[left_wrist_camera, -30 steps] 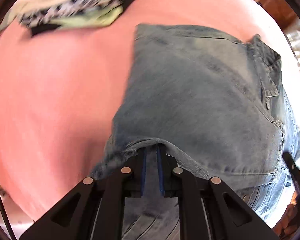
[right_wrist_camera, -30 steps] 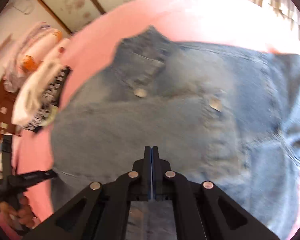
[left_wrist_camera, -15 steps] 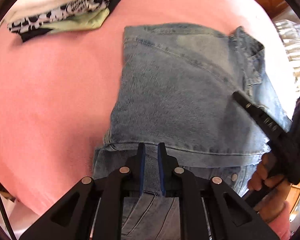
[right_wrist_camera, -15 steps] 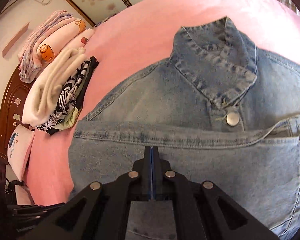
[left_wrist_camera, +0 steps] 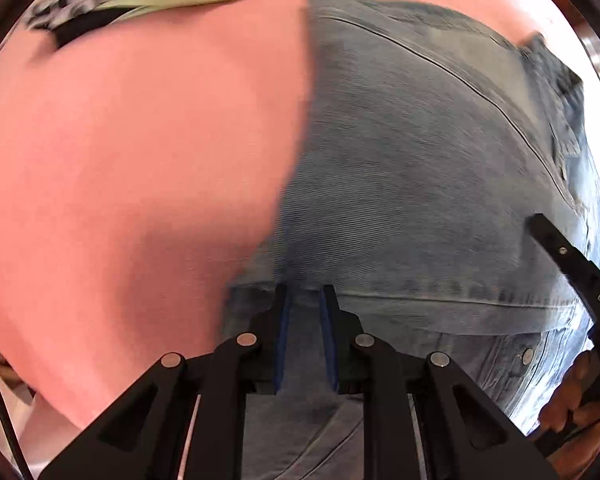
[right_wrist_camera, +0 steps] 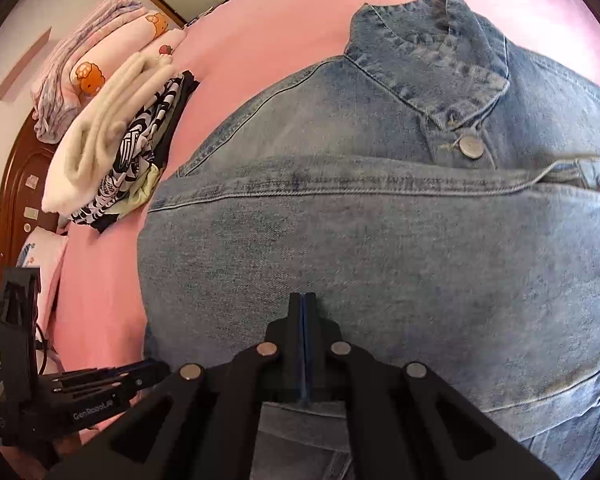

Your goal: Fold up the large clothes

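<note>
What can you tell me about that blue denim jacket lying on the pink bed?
The denim jacket is faded light-blue cotton with stitched seams, a turned-down collar and a metal button below it. It lies on the pink sheet, its lower part folded up so the hem runs across under the collar. Folded clothes sit apart from it. The left hand-held gripper straddles the fold's edge, jaws just opening; the right hand-held gripper is shut over the cloth.

Likely bedroom, pink bed [right_wrist_camera: 260,32], wooden headboard [right_wrist_camera: 12,184]

Denim jacket [right_wrist_camera: 380,240], clothes stack [right_wrist_camera: 112,148] on pink bed [right_wrist_camera: 268,40]
</note>
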A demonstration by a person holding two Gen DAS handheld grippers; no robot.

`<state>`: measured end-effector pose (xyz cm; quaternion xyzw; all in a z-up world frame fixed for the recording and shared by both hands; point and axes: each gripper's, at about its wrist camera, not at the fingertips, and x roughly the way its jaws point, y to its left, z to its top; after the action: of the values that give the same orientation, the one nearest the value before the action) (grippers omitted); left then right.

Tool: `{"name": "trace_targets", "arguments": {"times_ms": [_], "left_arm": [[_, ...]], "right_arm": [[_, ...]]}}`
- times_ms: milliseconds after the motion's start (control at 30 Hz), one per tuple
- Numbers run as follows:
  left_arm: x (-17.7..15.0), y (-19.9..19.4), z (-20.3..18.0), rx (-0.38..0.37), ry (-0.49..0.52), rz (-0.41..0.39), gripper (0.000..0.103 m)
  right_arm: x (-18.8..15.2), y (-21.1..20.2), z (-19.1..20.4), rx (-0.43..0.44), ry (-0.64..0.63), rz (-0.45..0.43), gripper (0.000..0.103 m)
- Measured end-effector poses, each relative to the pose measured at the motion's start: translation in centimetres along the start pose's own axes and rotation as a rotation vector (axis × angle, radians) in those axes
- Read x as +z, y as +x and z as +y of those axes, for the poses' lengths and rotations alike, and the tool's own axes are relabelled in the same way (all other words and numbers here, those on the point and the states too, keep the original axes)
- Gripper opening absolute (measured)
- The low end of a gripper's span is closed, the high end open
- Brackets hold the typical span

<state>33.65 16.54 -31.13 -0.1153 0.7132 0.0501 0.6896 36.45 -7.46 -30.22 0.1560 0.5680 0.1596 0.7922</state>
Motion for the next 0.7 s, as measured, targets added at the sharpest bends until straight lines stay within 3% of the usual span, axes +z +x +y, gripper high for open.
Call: {"name": "trace_targets", "arguments": {"times_ms": [100, 200, 267, 367, 467, 700], "left_arm": [[0.7, -2.7, 0.2, -0.073, 0.053, -0.095, 0.015], [2.4, -5.3, -1.2, -0.186, 0.111, -0.216, 0.016], [4.2, -5.4, -2.7, -0.207, 0.143, -0.254, 0.016], [6.8, -3.7, -4.9, -0.216, 0.168, -0.256, 0.016], [9.2, -1.2, -6.3, -0.160, 0.163, -0.236, 0.013], [11.2, 0.0, -1.8, -0.174, 0.078, -0.248, 0.007]], "right_arm": [[0.9, -0.4, -0.1, -0.015, -0.019, -0.036, 0.000], [2.3, -0.3, -0.6, 0.044, 0.058, -0.076, 0.000], [3.1, 0.2, -0.6, 0.058, 0.079, -0.096, 0.000], [4.0, 1.3, -0.1, 0.035, 0.054, -0.110, 0.000], [4.3, 2.2, -1.2, -0.003, 0.097, -0.079, 0.000], [2.8, -1.3, -8.1, -0.231, 0.237, -0.162, 0.000]]}}
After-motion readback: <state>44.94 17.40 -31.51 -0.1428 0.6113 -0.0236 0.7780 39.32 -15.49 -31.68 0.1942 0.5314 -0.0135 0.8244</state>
